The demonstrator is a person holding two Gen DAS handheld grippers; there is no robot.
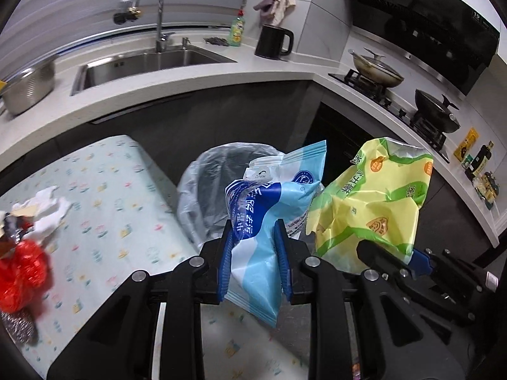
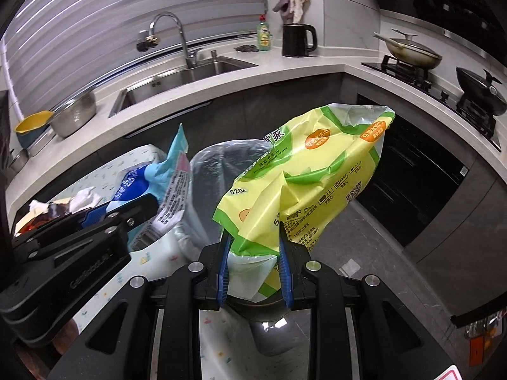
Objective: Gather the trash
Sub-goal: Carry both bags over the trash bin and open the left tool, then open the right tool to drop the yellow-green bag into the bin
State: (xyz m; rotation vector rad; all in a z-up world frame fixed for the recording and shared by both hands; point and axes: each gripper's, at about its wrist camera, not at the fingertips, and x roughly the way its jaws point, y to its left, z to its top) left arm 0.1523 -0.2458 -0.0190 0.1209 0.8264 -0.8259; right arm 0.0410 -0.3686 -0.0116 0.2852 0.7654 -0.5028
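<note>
Left gripper (image 1: pixel 253 237): pinching blue wipes wrapper (image 1: pixel 269 202), raised clear of table (image 1: pixel 104 190). Right gripper (image 2: pixel 253 243): pinching yellow-green tissue wrapper (image 2: pixel 310 174). Both wrappers near lined bin (image 1: pixel 209 183), just beyond, likely for dropping. 1 crumpled tissue (image 1: pixel 47 209) left on table.

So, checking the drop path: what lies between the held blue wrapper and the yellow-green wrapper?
In the right wrist view, only the plastic-lined dark trash bin shows between the blue wrapper and the yellow-green wrapper.

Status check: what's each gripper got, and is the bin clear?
Left gripper shut on blue wet-wipe pack. Right gripper shut on yellow-green tissue wrapper. Lined trash bin just ahead, mouth open, nothing blocking.
</note>
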